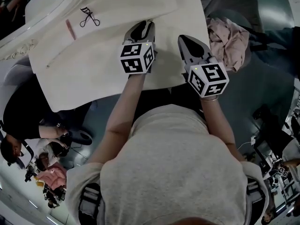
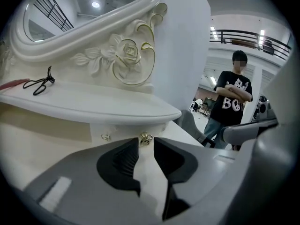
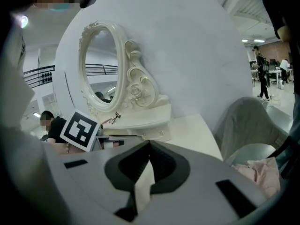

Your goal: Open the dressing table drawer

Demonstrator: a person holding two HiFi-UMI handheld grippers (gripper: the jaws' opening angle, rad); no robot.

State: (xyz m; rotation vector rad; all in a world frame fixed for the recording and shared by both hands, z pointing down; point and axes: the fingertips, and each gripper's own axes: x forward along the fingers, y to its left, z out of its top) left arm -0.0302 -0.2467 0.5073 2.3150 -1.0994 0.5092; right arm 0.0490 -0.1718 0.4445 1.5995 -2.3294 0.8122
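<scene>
the small gold drawer knob [image 2: 146, 138] lies straight ahead of the left claw [image 2: 146, 148], in line with its parted, empty tips, on the cream drawer front [image 2: 123, 134] under the white desk shelf [image 2: 93, 108]. the right claw [image 3: 149, 146], closed on nothing, looks farther off.

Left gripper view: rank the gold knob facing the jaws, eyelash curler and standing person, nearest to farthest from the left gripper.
1. Gold knob, directly ahead, centre.
2. Eyelash curler, on the shelf, upper left.
3. Standing person, far right background.
</scene>
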